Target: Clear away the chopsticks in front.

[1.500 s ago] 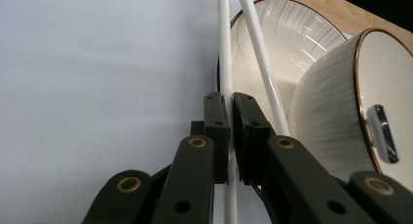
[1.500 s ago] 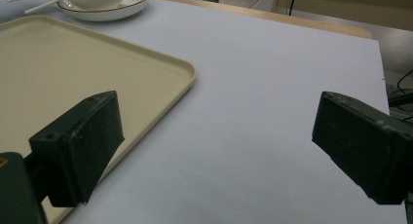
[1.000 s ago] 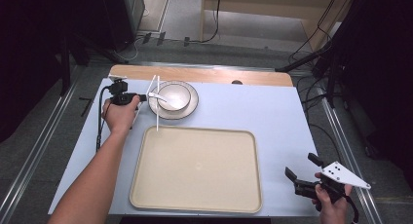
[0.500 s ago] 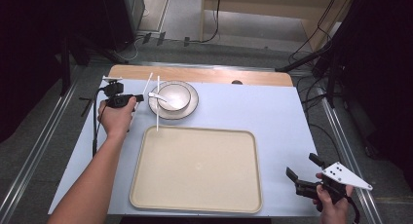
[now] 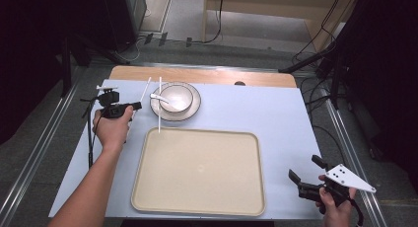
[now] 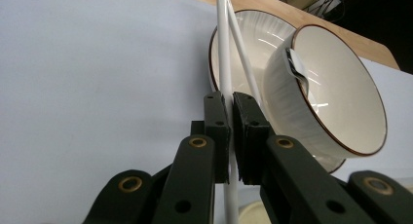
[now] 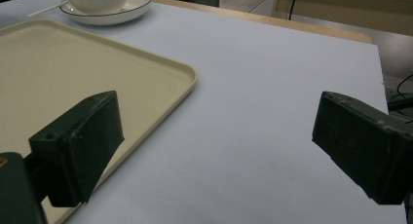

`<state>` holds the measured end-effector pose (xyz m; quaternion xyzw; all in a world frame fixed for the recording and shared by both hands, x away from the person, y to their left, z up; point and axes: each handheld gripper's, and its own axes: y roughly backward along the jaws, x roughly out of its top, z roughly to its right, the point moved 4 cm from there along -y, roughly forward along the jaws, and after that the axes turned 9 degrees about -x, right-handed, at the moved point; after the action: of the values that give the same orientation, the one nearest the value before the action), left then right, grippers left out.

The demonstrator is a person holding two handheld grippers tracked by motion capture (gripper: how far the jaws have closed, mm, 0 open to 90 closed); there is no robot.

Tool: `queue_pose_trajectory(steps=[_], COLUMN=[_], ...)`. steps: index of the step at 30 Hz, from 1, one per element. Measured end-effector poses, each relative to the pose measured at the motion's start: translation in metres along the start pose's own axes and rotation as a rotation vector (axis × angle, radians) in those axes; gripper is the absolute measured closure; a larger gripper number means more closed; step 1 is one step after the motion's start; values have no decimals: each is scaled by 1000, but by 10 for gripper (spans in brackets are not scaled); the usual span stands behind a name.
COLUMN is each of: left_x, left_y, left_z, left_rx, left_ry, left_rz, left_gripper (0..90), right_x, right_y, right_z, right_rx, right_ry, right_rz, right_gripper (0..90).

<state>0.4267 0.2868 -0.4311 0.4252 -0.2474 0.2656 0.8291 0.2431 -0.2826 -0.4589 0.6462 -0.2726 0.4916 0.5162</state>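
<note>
Left gripper view shows the left gripper (image 6: pixel 230 131) jaws clamping two white chopsticks (image 6: pixel 223 63); right gripper (image 7: pixel 214 146) jaws gape wide

Bright, even overhead light, dark surroundings, soft shadows, close-ups slightly blurred

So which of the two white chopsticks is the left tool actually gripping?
The left tool clamps the upright chopstick; the other chopstick slants behind it towards the bowl, outside the pads.

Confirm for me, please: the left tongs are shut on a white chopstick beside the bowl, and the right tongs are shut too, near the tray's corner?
Not quite. The left tongs are indeed shut on the white chopstick beside the bowl, but the right tongs stand wide open with nothing between them, near the tray's corner, as the right gripper view shows.
</note>
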Motion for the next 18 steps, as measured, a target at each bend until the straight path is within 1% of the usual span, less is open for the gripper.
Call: queue_pose_trajectory(steps=[7,9,11,18], left_x=[-10,-13,-16,-26], left_y=[12,15,18,26], left_z=[7,8,10,19], left_rx=[-5,5,6,-15], left_ry=[-11,-20,-26,-32], left_rz=[8,8,7,15], left_gripper=[863,863,863,863], right_x=[1,1,2,3], right_y=[1,2,3,3], right_z=[0,0,0,0], right_rx=[11,14,17,20], right_ry=[-3,-3,-3,-4], right_rz=[8,10,10,9], right_gripper=[37,31,27,23])
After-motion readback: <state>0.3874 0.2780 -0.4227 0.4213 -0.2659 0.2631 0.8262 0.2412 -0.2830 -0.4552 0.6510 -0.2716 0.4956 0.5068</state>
